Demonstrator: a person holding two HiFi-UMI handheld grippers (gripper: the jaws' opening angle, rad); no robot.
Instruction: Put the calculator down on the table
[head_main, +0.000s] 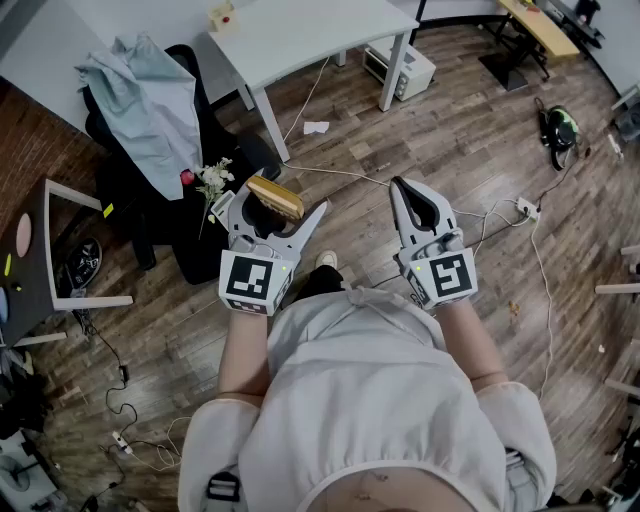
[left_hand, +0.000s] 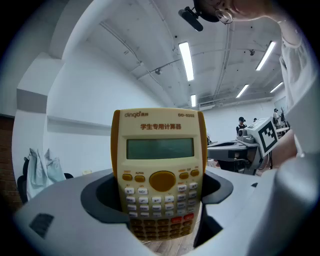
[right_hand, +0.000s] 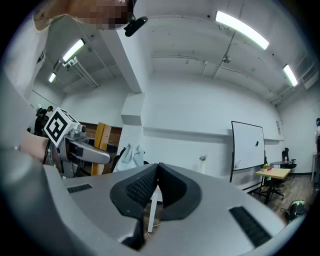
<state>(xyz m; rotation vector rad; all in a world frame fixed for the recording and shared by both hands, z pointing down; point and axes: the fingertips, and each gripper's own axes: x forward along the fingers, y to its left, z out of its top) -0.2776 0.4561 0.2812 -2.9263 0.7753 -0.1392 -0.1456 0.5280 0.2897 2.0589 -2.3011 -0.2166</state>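
A yellow and cream calculator stands between the jaws of my left gripper, held level in the air above the wooden floor. In the left gripper view the calculator is upright with screen and keys facing the camera, and the left gripper is shut on its two sides with the jaws wide apart. My right gripper is beside it, shut with nothing in it; in the right gripper view the pads of the right gripper touch each other. The white table stands farther ahead.
A black chair draped with a pale cloth is at the left, with flowers near it. A white box sits under the table. Cables and a power strip lie on the floor at the right. A whiteboard stands far off.
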